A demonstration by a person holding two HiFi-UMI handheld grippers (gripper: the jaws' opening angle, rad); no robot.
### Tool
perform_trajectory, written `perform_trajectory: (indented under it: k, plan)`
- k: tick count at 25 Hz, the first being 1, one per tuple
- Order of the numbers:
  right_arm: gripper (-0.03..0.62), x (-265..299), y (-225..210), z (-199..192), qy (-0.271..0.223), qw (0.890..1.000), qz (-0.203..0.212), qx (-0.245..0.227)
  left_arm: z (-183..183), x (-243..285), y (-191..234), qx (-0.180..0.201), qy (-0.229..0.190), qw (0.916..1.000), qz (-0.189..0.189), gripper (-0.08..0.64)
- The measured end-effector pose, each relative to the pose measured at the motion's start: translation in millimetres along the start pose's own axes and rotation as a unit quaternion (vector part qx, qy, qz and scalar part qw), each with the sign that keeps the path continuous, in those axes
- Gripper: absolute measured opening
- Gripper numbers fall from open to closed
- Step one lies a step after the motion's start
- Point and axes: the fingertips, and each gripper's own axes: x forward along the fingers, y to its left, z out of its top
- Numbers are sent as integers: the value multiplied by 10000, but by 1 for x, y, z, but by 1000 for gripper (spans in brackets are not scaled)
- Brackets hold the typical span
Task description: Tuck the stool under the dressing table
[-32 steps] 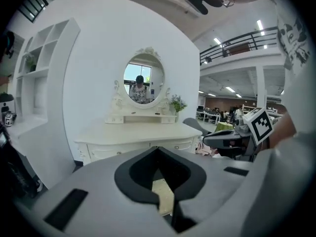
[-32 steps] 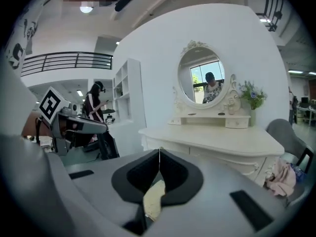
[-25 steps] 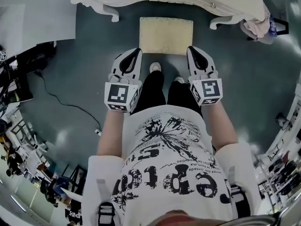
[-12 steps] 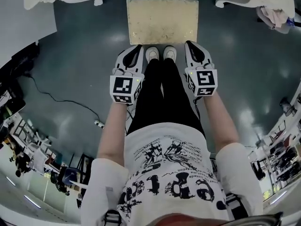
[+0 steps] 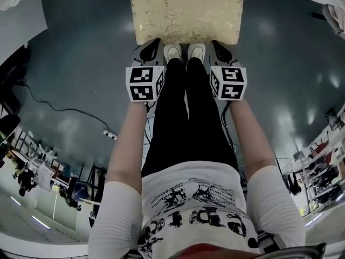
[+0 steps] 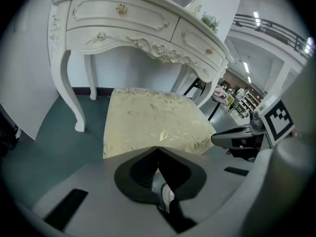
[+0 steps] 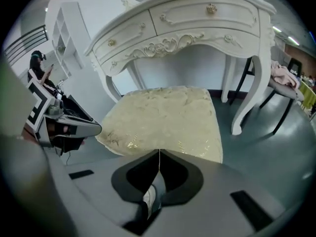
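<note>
The stool [image 5: 186, 12] has a pale gold cushion and stands on the floor just ahead of my feet. Its far part lies below the white carved dressing table [image 6: 123, 21], whose drawers and curved legs fill the back of both gripper views. My left gripper [image 5: 152, 42] is shut and empty, its tip at the near left edge of the cushion [image 6: 153, 120]. My right gripper [image 5: 214, 43] is likewise shut and empty at the near right edge of the cushion [image 7: 168, 115]. Each gripper shows in the other's view: the right gripper [image 6: 232, 138] and the left gripper [image 7: 74, 125].
The person's white shoes [image 5: 183, 52] stand between the grippers. A chair with pink cloth [image 7: 281, 75] sits right of the table. A black cable [image 5: 64, 109] runs over the dark floor at the left. A white shelf [image 7: 66, 33] stands beside the table.
The person has stepped forward. The stool now looms larger at the top of the head view, and both shut grippers have come up to its near edge. The table has slid mostly out of frame.
</note>
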Motion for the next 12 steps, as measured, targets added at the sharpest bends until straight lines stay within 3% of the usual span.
perform_trajectory:
  k: [3, 12]
  plan:
    - [18, 11, -5, -11, 128, 9999, -73, 75, -9, 14, 1, -158, 102, 9998, 44, 20]
    - [18, 20, -7, -10, 527, 9983, -235, 107, -9, 22, 5, -154, 605, 9979, -186, 20]
